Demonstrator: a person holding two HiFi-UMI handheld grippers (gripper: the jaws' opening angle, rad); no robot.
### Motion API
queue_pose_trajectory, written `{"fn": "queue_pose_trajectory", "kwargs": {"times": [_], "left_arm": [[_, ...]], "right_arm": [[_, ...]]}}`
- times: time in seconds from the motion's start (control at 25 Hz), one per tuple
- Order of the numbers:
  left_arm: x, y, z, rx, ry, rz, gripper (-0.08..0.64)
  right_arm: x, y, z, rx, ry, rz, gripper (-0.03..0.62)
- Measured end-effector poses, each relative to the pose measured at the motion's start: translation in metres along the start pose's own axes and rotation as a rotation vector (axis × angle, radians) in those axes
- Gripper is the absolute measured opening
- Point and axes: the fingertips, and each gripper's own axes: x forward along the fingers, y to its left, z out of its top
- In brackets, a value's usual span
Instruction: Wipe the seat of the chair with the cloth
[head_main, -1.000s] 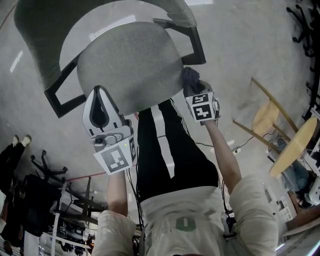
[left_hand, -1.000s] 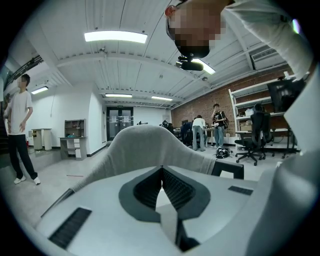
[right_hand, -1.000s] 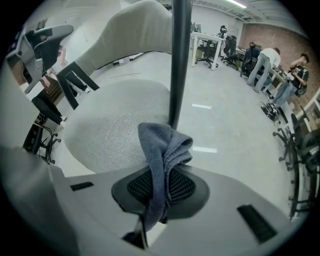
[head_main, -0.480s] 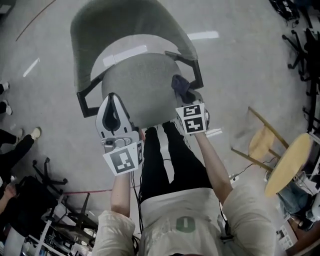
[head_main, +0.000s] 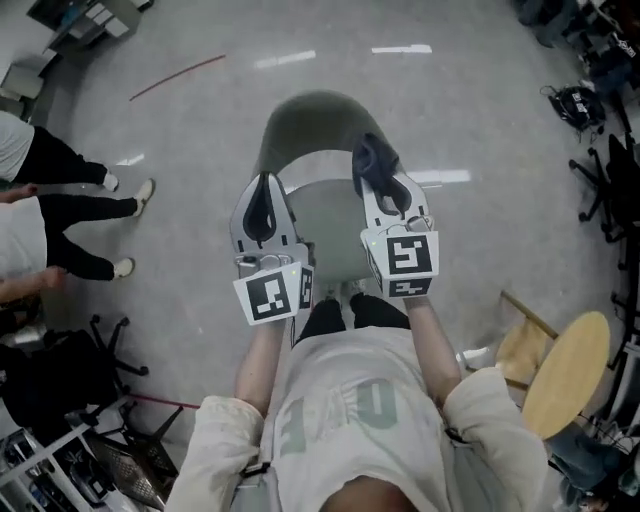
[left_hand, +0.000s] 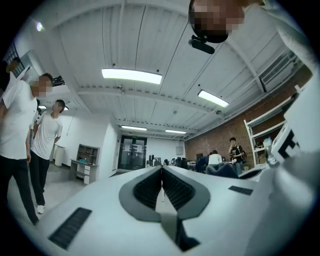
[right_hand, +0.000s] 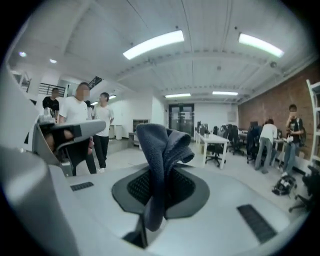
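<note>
The grey chair (head_main: 322, 222) stands on the floor below me in the head view, its seat between my two raised grippers and its backrest (head_main: 300, 118) beyond them. My right gripper (head_main: 385, 185) is shut on a dark blue cloth (head_main: 372, 158), which bunches out past the fingertips and is held up in the air, off the seat. In the right gripper view the cloth (right_hand: 161, 147) stands up from between the closed jaws of the right gripper (right_hand: 159, 186). My left gripper (head_main: 263, 192) is beside it, shut and holding nothing; its jaws meet in the left gripper (left_hand: 161, 174) view.
People stand on the floor at the left (head_main: 45, 205). A round wooden stool (head_main: 566, 372) is at the lower right, with dark office chairs (head_main: 600, 100) at the right edge. The right gripper view shows standing people (right_hand: 80, 125) and a white table (right_hand: 214, 141) in the room.
Both grippers have risen from seat level and now point out level across the room. The cloth came up off the seat's right edge. The chair looks smaller and farther below.
</note>
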Motion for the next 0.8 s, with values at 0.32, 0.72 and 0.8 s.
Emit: {"fn": "queue_pose_trajectory", "kwargs": {"times": [0.32,0.72,0.8], "left_arm": [[-0.039,0.003,0.061,-0.004,-0.094,-0.022,0.015],[-0.055,0.017,0.077,0.016,-0.131,0.001,0.015],[-0.056,0.019,0.078,0.019,-0.136,0.003,0.015]], "right_arm": [[-0.066,0.058,0.107,-0.146,-0.265,0.059,0.049],[-0.073,0.085,0.106,-0.177,-0.273,0.099,0.049],[-0.073,0.088,0.11,-0.191,-0.277,0.103,0.049]]}}
